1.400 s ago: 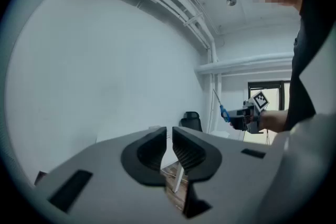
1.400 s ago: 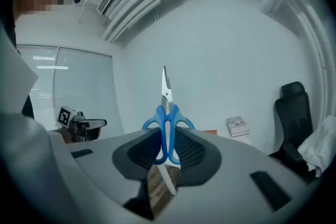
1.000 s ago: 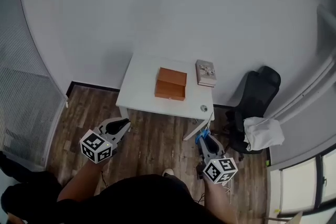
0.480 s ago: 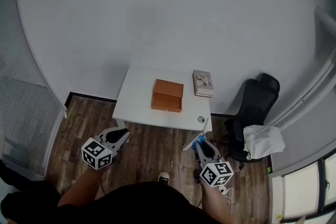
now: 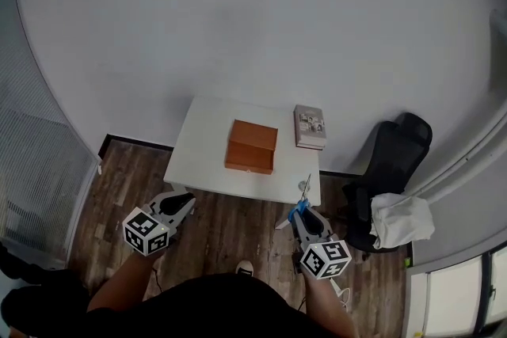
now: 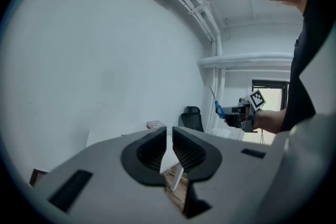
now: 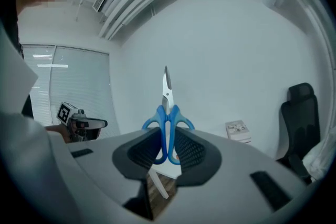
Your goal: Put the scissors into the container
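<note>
An orange-brown wooden box (image 5: 252, 146), the container, sits closed in the middle of a white table (image 5: 206, 146). My right gripper (image 5: 304, 211) is held short of the table's near right corner, shut on blue-handled scissors (image 5: 302, 202) whose blades point up toward the table. In the right gripper view the scissors (image 7: 167, 110) stand upright between the jaws of the right gripper (image 7: 168, 139), gripped by the handles. My left gripper (image 5: 181, 205) hovers over the floor before the table's near left side. Its jaws (image 6: 169, 136) are shut with nothing between them.
A stack of books (image 5: 310, 127) lies on the table's far right corner. A black office chair (image 5: 392, 162) with a white cloth (image 5: 402, 210) stands right of the table. The floor is dark wood, a white wall runs behind the table, and a mesh screen (image 5: 36, 162) stands at left.
The view has shifted a little, and the table now sits slightly lower and further left. My right gripper with the scissors has drifted left toward the table's corner. The left gripper has barely moved.
</note>
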